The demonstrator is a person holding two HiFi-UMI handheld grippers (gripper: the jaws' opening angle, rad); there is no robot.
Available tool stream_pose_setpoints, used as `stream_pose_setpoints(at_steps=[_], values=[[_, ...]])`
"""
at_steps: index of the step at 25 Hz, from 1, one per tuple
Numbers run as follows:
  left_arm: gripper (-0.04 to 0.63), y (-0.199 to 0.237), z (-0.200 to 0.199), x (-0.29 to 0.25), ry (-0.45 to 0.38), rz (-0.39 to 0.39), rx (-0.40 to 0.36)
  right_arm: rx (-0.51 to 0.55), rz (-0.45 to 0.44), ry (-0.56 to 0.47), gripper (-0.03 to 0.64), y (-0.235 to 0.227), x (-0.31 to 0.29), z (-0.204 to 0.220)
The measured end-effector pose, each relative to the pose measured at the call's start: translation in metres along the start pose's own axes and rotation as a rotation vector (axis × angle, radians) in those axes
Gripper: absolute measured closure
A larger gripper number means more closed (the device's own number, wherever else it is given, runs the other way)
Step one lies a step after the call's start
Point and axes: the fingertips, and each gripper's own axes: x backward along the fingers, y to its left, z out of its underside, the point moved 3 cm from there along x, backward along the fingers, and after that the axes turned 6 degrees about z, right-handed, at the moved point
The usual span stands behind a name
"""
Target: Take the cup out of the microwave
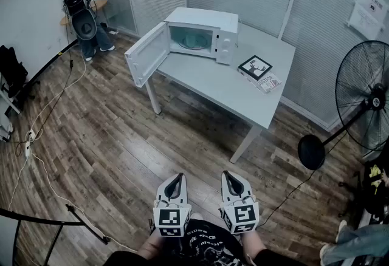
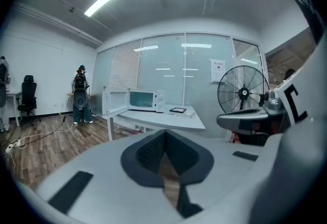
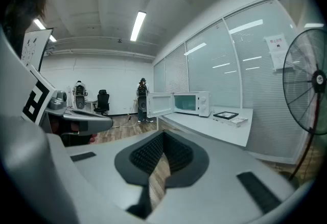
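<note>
A white microwave [image 1: 203,34] stands on the far corner of a grey table [image 1: 243,98], its door [image 1: 147,53] swung wide open to the left. Inside I make out a pale round plate; no cup is discernible from here. The microwave also shows small in the left gripper view [image 2: 145,99] and in the right gripper view [image 3: 191,104]. My left gripper [image 1: 175,183] and right gripper [image 1: 233,181] hang side by side over the wooden floor, well short of the table. Both are shut and hold nothing, as the left gripper [image 2: 164,133] and right gripper [image 3: 163,135] show close up.
A framed picture [image 1: 255,67] and a booklet [image 1: 269,82] lie on the table right of the microwave. A black standing fan [image 1: 368,98] stands at the right. Cables [image 1: 36,137] trail over the floor at the left. A person [image 1: 76,6] is in the far left corner.
</note>
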Motion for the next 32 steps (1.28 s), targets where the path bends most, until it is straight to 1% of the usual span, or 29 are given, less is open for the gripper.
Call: stream_pose_setpoints(at_steps=[6,9,13,17,21,26,30,32], values=[[0.591,-0.005,-0.002,-0.01,0.009,0.002,0.002,-0.008,0.007,0.007,0.614,-0.012,-0.004,0.0],[0.591,-0.001,-0.001,-0.012,0.012,0.004,0.005,-0.037,0.001,-0.009,0.614,-0.012,-0.009,-0.001],[0.591,0.012,0.004,-0.02,0.02,0.005,0.011,-0.052,0.003,-0.016,0.614,-0.007,-0.022,-0.001],[0.591,0.028,0.005,-0.043,0.029,0.022,0.006,-0.055,0.021,-0.008,0.614,-0.01,-0.046,0.0],[0.591,0.053,-0.004,-0.074,0.033,0.044,0.001,-0.063,0.05,0.001,0.614,-0.014,-0.077,-0.007],[0.592,0.087,-0.028,-0.123,0.015,0.072,-0.012,-0.046,0.083,0.004,0.614,-0.025,-0.129,-0.026],[0.591,0.118,-0.043,-0.157,0.008,0.083,-0.005,-0.076,0.086,-0.016,0.612,-0.031,-0.166,-0.045],[0.591,0.132,-0.044,-0.171,0.016,0.085,0.001,-0.083,0.098,-0.004,0.612,-0.033,-0.182,-0.046]])
